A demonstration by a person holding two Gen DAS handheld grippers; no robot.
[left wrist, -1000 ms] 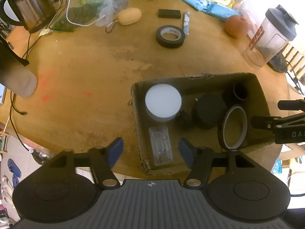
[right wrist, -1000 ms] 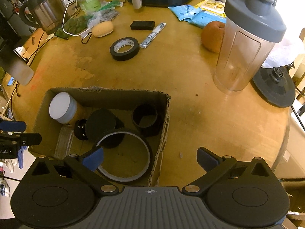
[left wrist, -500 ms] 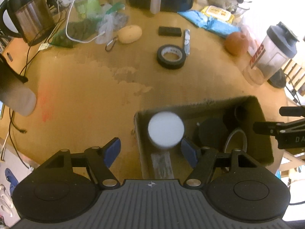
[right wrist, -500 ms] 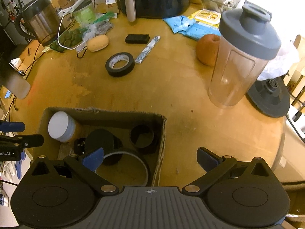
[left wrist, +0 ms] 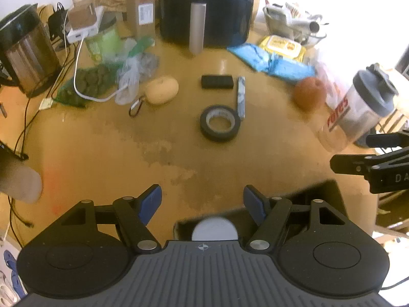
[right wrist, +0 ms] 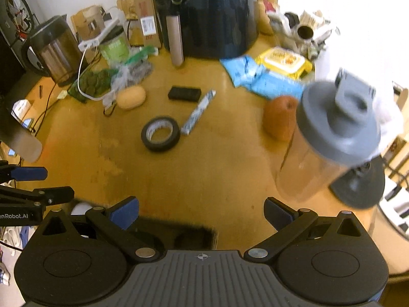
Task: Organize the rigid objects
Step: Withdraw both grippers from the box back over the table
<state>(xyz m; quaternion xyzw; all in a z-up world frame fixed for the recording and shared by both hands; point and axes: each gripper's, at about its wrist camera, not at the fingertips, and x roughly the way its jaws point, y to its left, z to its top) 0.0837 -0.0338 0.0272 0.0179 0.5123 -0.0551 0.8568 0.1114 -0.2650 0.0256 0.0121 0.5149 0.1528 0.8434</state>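
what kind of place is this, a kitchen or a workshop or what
Most likely a home kitchen or dining table used as a catch-all: a kettle, a black air fryer and a shaker bottle share the wooden table with tape and chargers.

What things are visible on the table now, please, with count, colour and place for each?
tape roll: 1, black, table centre
flat block: 1, black, behind the tape
wrapped stick: 1, silver-blue, right of the tape
oval pouch: 1, tan, left of the block
shaker bottle: 1, clear with grey lid, right side
round fruit: 1, orange-brown, beside the shaker
kettle: 1, steel, far left
air fryer: 1, black, back
cardboard box: 1, brown, near edge
white lid: 1, in the box
left gripper: fingers apart, empty
right gripper: fingers apart, empty
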